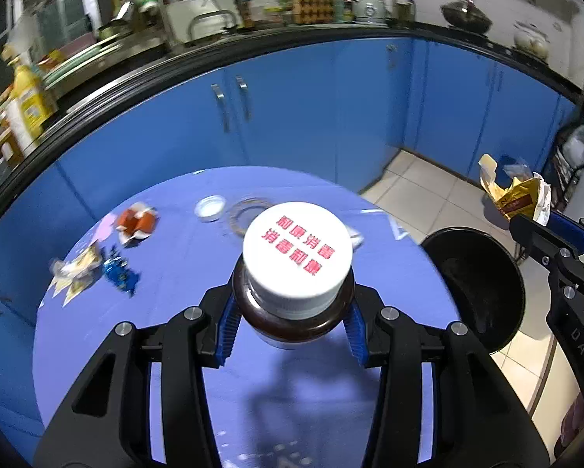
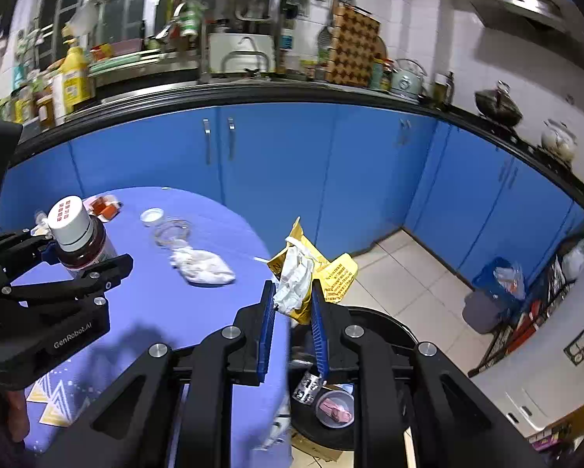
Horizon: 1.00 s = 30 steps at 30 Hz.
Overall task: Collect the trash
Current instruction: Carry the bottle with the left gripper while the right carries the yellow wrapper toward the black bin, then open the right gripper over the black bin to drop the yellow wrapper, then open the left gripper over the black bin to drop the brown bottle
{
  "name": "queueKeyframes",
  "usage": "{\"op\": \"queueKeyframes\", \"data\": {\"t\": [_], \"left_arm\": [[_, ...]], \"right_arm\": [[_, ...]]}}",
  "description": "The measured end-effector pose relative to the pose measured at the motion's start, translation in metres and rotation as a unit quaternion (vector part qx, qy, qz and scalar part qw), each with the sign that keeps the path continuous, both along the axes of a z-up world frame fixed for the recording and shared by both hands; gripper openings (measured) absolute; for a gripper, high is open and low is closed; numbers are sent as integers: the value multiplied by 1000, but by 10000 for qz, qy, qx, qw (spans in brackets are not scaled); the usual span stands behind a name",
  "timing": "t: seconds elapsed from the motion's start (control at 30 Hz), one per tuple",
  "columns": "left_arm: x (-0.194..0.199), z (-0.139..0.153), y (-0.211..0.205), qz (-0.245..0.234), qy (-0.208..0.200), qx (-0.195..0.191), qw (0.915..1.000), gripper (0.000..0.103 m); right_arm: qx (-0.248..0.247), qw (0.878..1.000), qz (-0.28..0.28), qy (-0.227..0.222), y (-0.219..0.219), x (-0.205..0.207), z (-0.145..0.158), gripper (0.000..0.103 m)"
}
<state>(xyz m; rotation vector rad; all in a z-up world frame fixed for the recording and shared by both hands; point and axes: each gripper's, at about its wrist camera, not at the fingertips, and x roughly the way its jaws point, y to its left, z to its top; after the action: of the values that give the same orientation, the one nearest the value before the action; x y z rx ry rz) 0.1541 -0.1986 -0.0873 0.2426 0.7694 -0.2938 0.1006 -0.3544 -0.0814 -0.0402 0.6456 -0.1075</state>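
Clamped between the blue pads of the left gripper (image 1: 292, 327) is a brown bottle (image 1: 292, 312) with a white cap (image 1: 296, 249) printed in red characters; the fingers are closed part-way onto its shoulders and it is lifted above the round blue table (image 1: 175, 351). Beyond it on the tabletop lie a small white lid (image 1: 210, 207), a clear ring-shaped dish (image 1: 249, 214), a red-and-white wrapper (image 1: 136, 223), a blue foil wrapper (image 1: 119, 271) and a pale crumpled wrapper (image 1: 75, 269) at the left edge.

On the right side, the right gripper (image 2: 292, 308) has its fingers drawn close together on a crumpled yellow-and-white paper bag (image 2: 311, 273), held up past the table's edge and over the black trash bin (image 2: 393, 327). Inside the bin a paper cup (image 2: 335, 407) and a printed scrap (image 2: 307, 386) are visible. On the table, left of the bag, sits a wad of white tissue (image 2: 202, 265).

Behind everything run blue cabinet doors (image 2: 292, 156) under a dark countertop crowded with bottles and cookware.
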Motion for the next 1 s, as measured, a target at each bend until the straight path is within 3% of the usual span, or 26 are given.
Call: {"op": "queueKeyframes", "data": {"t": [0.23,0.63,0.7,0.73,0.77,1.0], "left_arm": [[4,-3,-42,-303,30,26,9995,47],[17,-4,-83,-566,8,150,9983,47],[18,-3,-90,-624,-40,151,9979,47],[19,-2,-94,-665,-58,143,9977,47],[18,-2,-97,-694,-62,143,9975,47],[19,-2,-117,-912,-91,146,9957,47]], "right_arm": [[-104,9996,-248,51,-28,-3,-7,18],[141,9981,-606,-34,-70,6,-12,20],[94,9975,-701,-14,-75,7,-14,33],[66,9969,-786,-35,-78,7,-14,52],[56,9964,-844,-93,-80,6,-14,64],[246,9935,-1110,-111,-106,1,-21,65]]}}
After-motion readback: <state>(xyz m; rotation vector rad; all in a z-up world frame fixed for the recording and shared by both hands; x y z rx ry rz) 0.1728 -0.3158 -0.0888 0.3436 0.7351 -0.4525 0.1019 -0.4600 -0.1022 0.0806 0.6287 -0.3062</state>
